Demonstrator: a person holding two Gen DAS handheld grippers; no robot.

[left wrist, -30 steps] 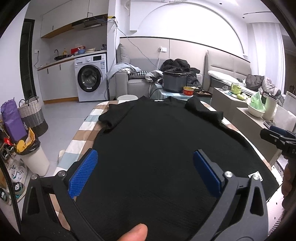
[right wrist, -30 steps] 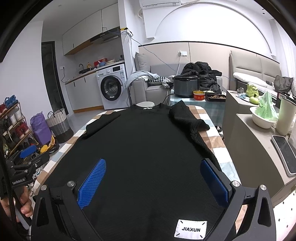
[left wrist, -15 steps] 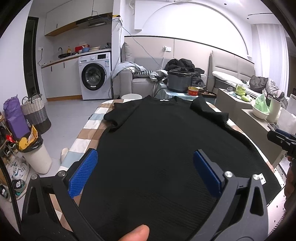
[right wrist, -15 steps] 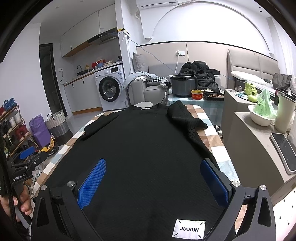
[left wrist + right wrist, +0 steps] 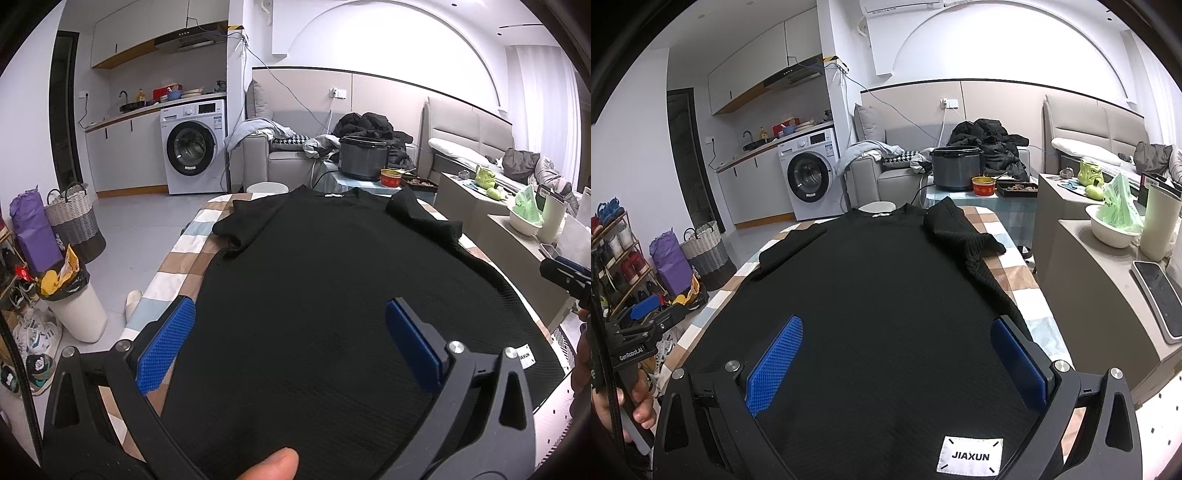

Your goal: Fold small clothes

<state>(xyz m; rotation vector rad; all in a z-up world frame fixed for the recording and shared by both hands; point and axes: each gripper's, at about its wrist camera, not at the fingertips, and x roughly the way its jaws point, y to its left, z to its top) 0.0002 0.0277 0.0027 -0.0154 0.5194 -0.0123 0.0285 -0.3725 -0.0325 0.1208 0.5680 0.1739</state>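
Observation:
A black knit T-shirt (image 5: 332,288) lies spread flat on a checked cloth-covered table (image 5: 177,258), collar at the far end; it also shows in the right wrist view (image 5: 886,295). Its right sleeve (image 5: 960,236) is folded inward, its left sleeve (image 5: 790,247) lies out flat. A white JIAXUN label (image 5: 970,456) sits at the near hem. My left gripper (image 5: 291,343) is open above the near left hem, empty. My right gripper (image 5: 897,362) is open above the near right hem, empty. Each gripper shows at the edge of the other's view.
A side counter (image 5: 1108,280) with a white bowl (image 5: 1112,229), a tumbler and a phone stands right of the table. A low table with a rice cooker (image 5: 956,166) stands beyond. A bin (image 5: 77,306), baskets and shoes stand on the floor at left.
Both grippers have lifted or tilted slightly, so the shirt sits a little lower and farther in both views. The shirt has not moved. Both jaws stay open.

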